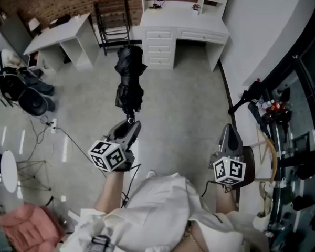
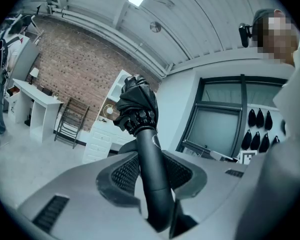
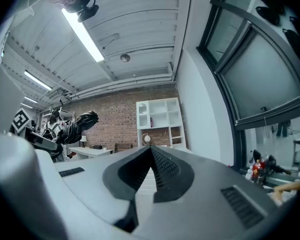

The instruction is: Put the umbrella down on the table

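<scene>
1. Left claw (image 2: 152, 176) right up front, clamped on the smooth black handle (image 2: 149, 144) of the folded umbrella (image 1: 129, 80), with a pad biting on either side.
2. Umbrella pokes out nearly level over the floor (image 1: 189, 109), well apart from the white worktop (image 1: 55, 38) by the brick wall.
3. Right claw (image 3: 150, 154) is pinched closed, with nothing in it.
4. My read: it's a light thing with a stiff handle and a soft, floppy canopy that makes it nose-heavy. That glossy handle could twist, but it's the spot to hold.
</scene>
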Demonstrator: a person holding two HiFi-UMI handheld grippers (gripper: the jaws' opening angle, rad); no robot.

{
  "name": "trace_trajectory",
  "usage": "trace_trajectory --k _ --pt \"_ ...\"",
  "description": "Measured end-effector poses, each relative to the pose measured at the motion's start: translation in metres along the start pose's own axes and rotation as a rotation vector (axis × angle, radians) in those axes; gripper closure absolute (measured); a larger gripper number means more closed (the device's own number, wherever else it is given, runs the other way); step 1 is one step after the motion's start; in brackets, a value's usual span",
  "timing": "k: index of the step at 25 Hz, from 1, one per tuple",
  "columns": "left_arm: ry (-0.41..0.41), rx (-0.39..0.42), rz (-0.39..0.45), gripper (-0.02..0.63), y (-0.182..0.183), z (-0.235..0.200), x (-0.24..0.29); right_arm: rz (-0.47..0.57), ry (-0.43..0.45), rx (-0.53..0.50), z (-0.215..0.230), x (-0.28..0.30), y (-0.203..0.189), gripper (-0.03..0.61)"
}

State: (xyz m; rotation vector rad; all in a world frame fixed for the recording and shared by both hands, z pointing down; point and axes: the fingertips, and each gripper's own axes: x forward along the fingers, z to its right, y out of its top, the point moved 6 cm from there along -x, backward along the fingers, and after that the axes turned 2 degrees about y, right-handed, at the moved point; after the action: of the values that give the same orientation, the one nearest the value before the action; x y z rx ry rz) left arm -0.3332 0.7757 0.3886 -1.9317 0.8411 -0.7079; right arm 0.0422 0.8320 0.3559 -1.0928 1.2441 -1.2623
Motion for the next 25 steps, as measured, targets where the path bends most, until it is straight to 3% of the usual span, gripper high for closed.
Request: trace_trajectory --k 25 --pt "-0.005 -0.017 -0.002 0.466 0.005 -0.028 -0.005 -0.024 0.014 -0.017 -0.029 0.016 -0.003 0.561"
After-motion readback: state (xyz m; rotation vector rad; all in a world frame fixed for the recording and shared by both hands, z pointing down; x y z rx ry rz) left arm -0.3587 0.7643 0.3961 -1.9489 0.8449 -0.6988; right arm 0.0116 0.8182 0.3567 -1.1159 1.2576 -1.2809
